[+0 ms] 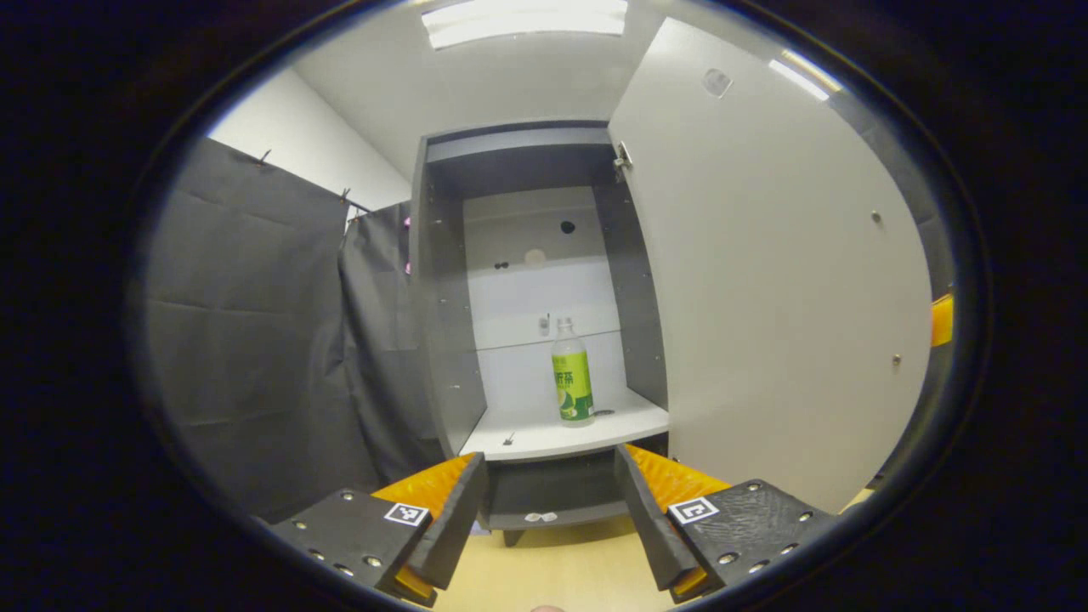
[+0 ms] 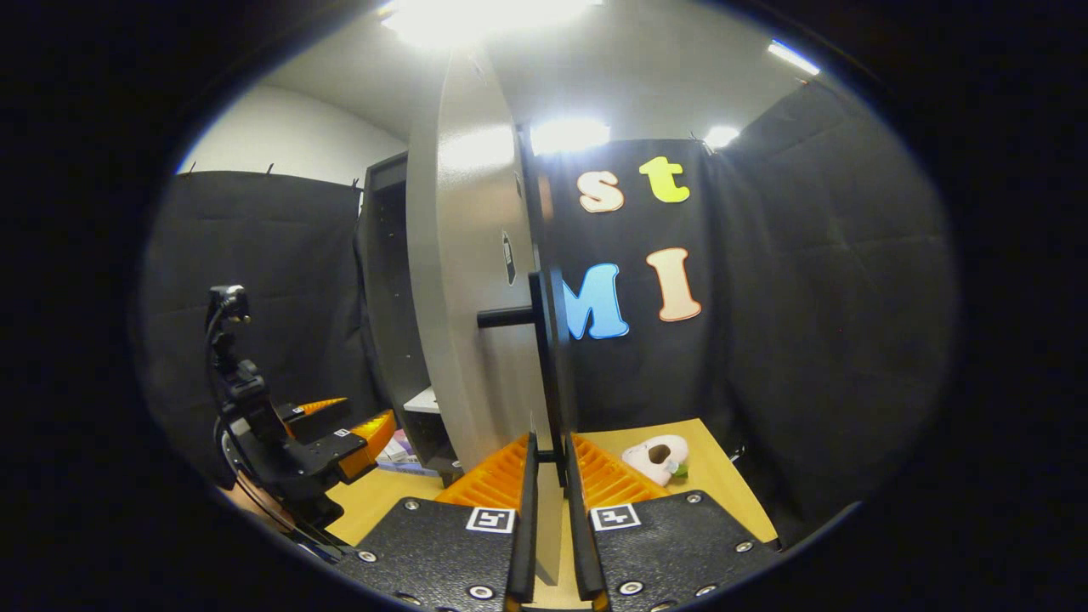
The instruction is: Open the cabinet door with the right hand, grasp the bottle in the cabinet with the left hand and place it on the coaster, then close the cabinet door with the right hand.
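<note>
Our left gripper (image 1: 551, 510), jaws spread, faces the open grey cabinet (image 1: 442, 340).
Upright green-labelled plastic bottle (image 1: 573, 374) stands dead ahead; our right gripper (image 2: 544, 510) pinches the door's edge (image 2: 552, 374).

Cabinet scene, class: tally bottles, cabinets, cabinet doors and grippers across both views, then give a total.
bottle: 1
cabinet: 1
cabinet door: 1
grippers, left gripper and right gripper: 2
Total: 5

Left gripper (image 1: 551, 501) agape, right gripper (image 2: 548, 510) clamped
</note>
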A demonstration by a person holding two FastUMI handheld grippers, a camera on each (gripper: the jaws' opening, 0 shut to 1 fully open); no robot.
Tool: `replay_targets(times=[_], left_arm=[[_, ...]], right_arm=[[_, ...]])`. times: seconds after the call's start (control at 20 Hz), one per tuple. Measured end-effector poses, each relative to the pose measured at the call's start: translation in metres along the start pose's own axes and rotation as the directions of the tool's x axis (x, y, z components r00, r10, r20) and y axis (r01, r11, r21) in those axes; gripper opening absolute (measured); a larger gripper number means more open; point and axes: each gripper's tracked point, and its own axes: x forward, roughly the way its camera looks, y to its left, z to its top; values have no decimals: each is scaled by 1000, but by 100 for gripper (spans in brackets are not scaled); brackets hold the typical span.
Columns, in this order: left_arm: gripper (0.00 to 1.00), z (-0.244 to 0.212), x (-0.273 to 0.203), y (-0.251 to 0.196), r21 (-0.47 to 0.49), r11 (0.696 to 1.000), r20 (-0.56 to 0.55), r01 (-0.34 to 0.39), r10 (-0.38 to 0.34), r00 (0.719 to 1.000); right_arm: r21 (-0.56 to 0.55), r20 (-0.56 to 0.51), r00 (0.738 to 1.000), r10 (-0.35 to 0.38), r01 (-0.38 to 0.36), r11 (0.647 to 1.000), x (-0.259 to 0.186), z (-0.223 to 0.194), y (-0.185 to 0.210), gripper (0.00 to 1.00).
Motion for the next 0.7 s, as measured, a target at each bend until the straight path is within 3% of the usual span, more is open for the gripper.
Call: replay_targets(times=[0.05,0.1,0.2,0.3,0.4,0.45,0.5,0.6,0.7], left_arm=[[82,1,12,-4,3,1000,7,7,-8,1000],[87,1,23,-7,7,1000,8,9,-9,1000],[91,1,49,-11,-2,1000,9,15,-15,1000],[87,5,76,-13,-7,1000,22,23,-23,1000],[91,5,107,-16,11,999,31,31,-31,999],[86,5,122,-17,19,999,34,33,-34,999],[86,5,137,-17,27,999,36,32,-33,999],[86,3,171,-20,36,999,43,39,-40,998],[90,-1,203,-22,40,998,43,42,-43,998]], right_arm=[[-13,8,1000,-13,13,1000,1,3,-5,21],[-43,15,1000,-27,28,999,4,4,-10,24],[-100,36,997,-68,72,992,4,9,-21,41],[-120,59,992,-110,116,986,3,11,-28,46],[-99,83,986,-146,154,983,-1,15,-36,58],[-80,90,984,-156,163,983,1,16,-38,75],[-63,96,982,-162,168,984,-2,16,-38,83],[-41,117,970,-212,218,975,-16,17,-46,88],[-1,181,936,-301,306,952,-40,29,-58,96]])
